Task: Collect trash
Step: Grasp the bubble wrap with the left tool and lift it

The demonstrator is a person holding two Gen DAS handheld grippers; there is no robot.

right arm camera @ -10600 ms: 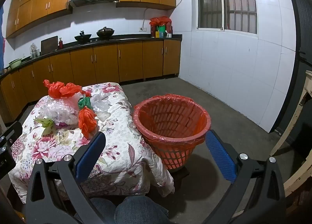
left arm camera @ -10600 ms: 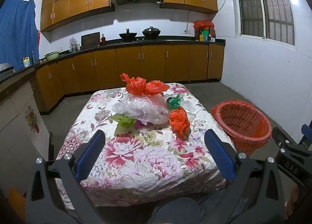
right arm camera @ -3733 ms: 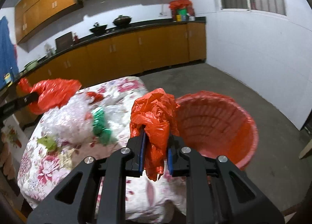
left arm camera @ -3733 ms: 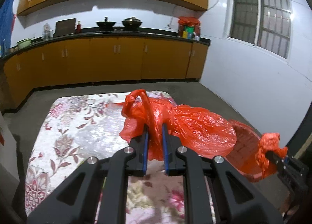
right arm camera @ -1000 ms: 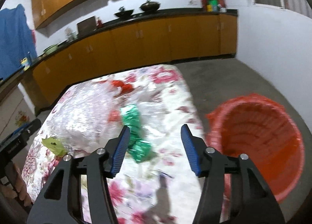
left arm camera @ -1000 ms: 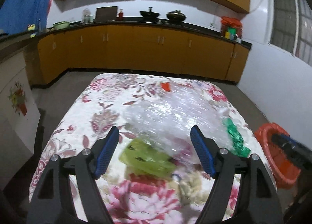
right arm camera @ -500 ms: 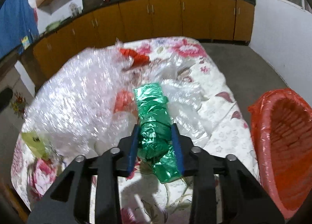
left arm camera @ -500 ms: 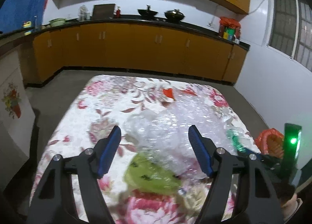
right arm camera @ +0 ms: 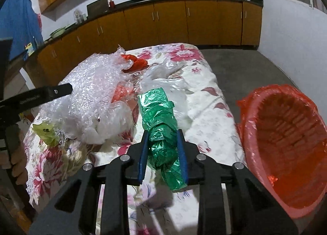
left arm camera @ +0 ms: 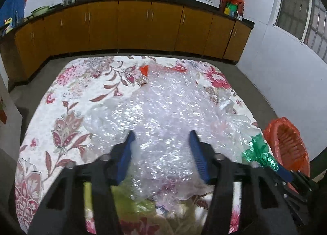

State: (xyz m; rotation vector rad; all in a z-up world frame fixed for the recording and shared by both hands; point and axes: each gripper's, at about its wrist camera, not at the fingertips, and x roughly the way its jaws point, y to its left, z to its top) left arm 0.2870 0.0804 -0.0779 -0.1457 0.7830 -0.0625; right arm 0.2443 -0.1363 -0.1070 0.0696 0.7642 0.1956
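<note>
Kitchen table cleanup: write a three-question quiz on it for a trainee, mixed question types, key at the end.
1. True or false: the right gripper is shut on the green bag.
2. What sits between the pads of the left gripper? A) bubble wrap B) a red bag C) a bottle
3. Fill in: the red bin stands beside the table, on the ____ side in the right wrist view.

Key: 1 true. 2 A; its jaws have just been closing, and the wrap lies between them, though the blurred picture does not show whether the pads press on it yet. 3 right.
</note>
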